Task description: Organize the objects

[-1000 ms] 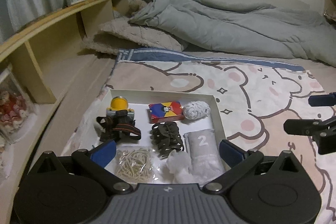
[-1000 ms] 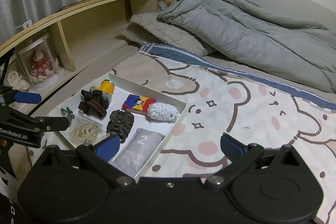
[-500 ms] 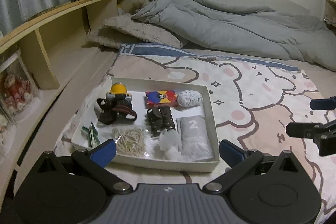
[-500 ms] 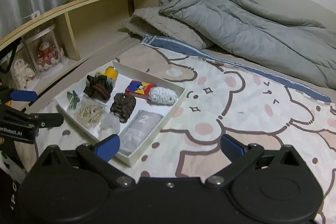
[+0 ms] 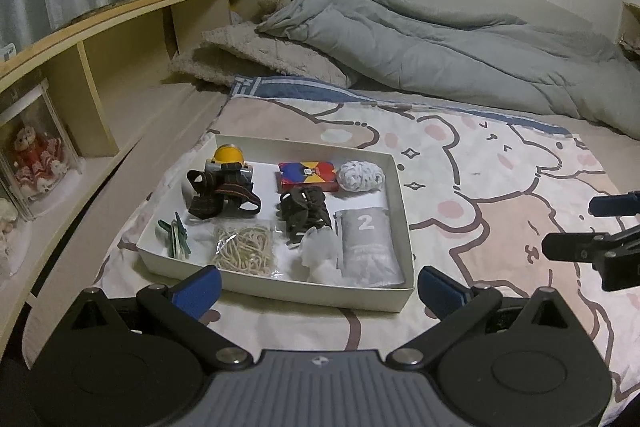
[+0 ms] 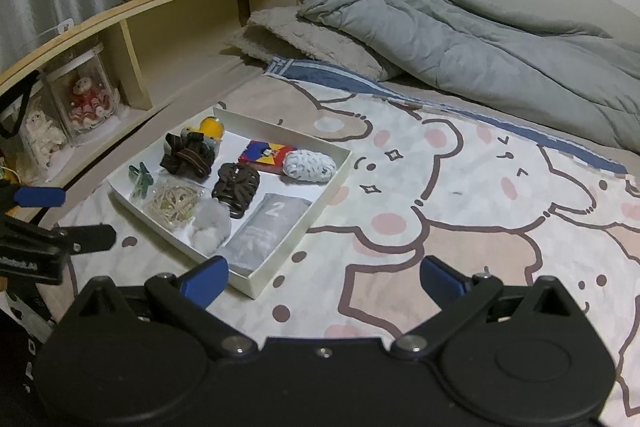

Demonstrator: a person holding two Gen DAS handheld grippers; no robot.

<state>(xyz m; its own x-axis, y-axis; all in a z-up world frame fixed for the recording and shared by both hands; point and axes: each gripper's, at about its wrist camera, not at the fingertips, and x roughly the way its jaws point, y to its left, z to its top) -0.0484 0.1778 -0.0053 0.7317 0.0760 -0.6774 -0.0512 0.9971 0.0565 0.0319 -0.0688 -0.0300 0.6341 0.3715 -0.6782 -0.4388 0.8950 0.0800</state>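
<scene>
A shallow white tray lies on a bed over a bear-print sheet, and both grippers hover short of it, holding nothing. The left gripper has its jaws wide apart just behind the tray's near wall; the right gripper also has its jaws spread, with the tray at about 10 o'clock in its view.

In the left wrist view, the tray holds a yellow headlamp with dark straps at 11 o'clock, a red-and-blue card box at 12, a white cord bundle at 1, a dark hair claw at centre, a grey pouch marked "2" at 4, clear crumpled plastic beside it, bagged rubber bands at 6, and green clips at 8.

A grey duvet is heaped at the far end of the bed.
</scene>
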